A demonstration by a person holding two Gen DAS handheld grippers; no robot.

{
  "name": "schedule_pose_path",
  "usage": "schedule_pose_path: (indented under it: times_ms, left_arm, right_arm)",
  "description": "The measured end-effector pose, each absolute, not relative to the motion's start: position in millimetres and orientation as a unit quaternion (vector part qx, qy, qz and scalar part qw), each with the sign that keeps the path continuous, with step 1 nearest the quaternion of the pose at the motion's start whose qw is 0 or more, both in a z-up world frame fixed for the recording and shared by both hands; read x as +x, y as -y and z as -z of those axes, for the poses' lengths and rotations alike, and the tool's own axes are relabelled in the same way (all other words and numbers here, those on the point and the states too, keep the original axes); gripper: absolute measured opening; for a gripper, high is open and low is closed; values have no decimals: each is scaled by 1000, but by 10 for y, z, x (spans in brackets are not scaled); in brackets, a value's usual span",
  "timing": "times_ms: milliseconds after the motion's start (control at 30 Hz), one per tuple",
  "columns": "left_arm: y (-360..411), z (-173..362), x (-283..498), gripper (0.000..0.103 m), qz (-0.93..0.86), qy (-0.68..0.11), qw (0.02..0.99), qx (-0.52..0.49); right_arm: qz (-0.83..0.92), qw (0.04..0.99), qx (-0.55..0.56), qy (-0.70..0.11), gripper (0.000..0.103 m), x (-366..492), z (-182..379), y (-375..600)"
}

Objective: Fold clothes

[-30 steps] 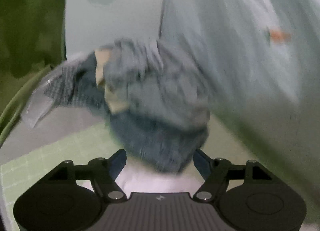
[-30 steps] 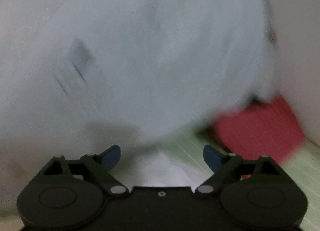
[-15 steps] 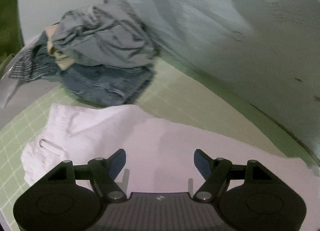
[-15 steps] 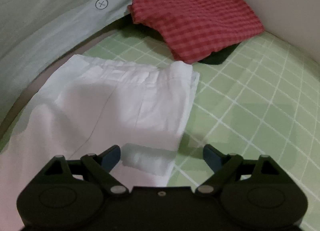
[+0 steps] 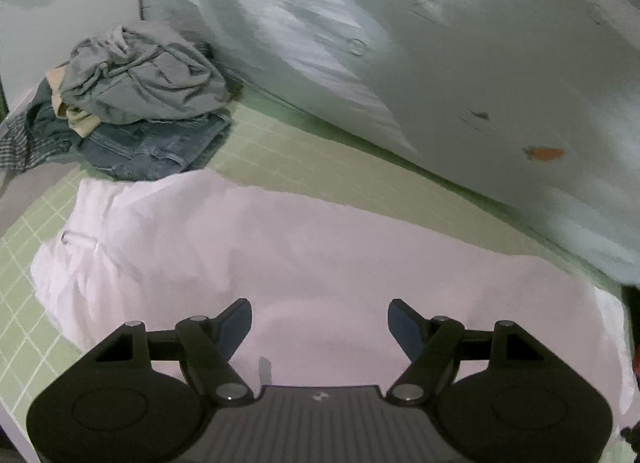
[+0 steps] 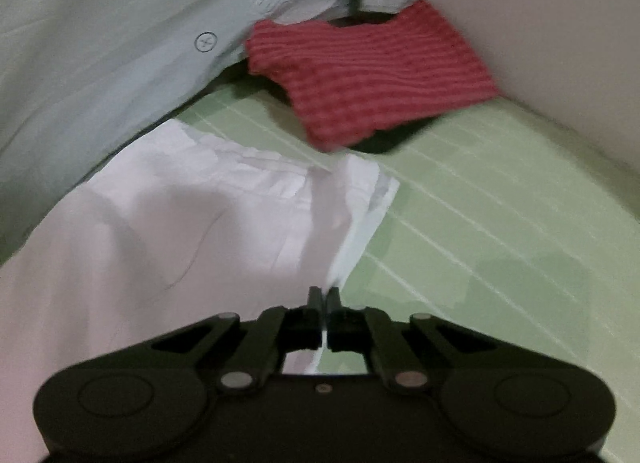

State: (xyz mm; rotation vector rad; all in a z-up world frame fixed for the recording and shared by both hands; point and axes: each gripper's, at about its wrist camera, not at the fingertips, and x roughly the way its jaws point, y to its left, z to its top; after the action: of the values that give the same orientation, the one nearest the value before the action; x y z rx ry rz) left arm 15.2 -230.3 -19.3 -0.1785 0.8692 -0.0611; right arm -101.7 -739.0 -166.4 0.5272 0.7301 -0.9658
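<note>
A white garment [image 5: 280, 247] lies spread flat on the green grid mat [image 5: 256, 143]. My left gripper [image 5: 320, 327] is open just above its near part, holding nothing. In the right wrist view the same white garment [image 6: 160, 223] shows its right end with a layered hem. My right gripper [image 6: 322, 295] is shut on the white garment's right edge, where it meets the mat [image 6: 500, 223].
A pile of grey, denim and striped clothes [image 5: 132, 103] sits at the back left. A folded red checked cloth [image 6: 368, 75] lies on a dark item at the back right. The person's pale green shirt [image 6: 100, 43] hangs over the far side [image 5: 440, 43]. A light wall [image 6: 540, 23] stands at the right.
My right gripper has closed on the white garment's right edge; it was open half a second ago. My left gripper stays open and has moved a little over the garment.
</note>
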Motion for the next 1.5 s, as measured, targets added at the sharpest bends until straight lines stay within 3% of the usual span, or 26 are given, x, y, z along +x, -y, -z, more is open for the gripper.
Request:
schedule_pose_path:
  times_ms: [200,267,333,433,767,800,833,900,1100,1267,1300,1333,1367,1400,1433,1500]
  left_arm:
    - [2505,228,-181,76,35,-434,897,-78]
    - [2592,243,-283,76,35,-437,896,-74]
    - [2691,250,-372,76,34,-438,895,-69]
    - [2843,266,-508,76,34,-440,895,-62]
    - [3258,305,-954,76,33,-447,892,-59]
    - [3276,308,-981,77,32,-448,892,-57]
    - [3282,313,-999,77,31,-449,891,-56]
    - [3280,335,-1013,77,28,-453,889,-56]
    - [3231,335,-983,77,20,-449,892,-50]
    - [2995,379,-842,77,5,-452,891,-54]
    - [2933,378,-815,77,0,-449,892,-53]
    - [2854,380,-782,79,-7,-447,893,-55]
    - [2742,387,-744,80,-13,-448,892,-61]
    - [2629,395,-707,80,-19,-448,891,-66]
    - [2517,403,-670,80,-25,-449,890,-72]
    - [2289,438,-609,80,-39,-451,888,-85]
  right_arm:
    - [448,769,277,-362,3,-2115,1691,7105]
    - [447,768,290,-355,11,-2382,1673,7107]
    - [465,769,268,-347,35,-2540,1620,7151]
    - [482,782,214,-333,45,-2671,1536,7259]
    - [374,847,153,-346,45,-2511,1567,7551]
    - [371,844,151,-357,40,-2454,1604,7577]
    - [368,841,150,-368,19,-2398,1640,7606]
    - [361,840,169,-369,5,-2400,1602,7650]
    - [365,872,162,-282,4,-2790,986,7508]
    - [384,821,133,-401,10,-2626,1590,7542]
    - [392,815,123,-410,23,-2595,1609,7496]
    - [401,817,108,-401,50,-2565,1564,7417]
    - [411,819,94,-388,65,-2537,1509,7334]
    - [414,825,82,-376,88,-2483,1459,7251]
    - [417,831,71,-363,95,-2426,1409,7169]
    - [408,843,54,-346,99,-2263,1311,7013]
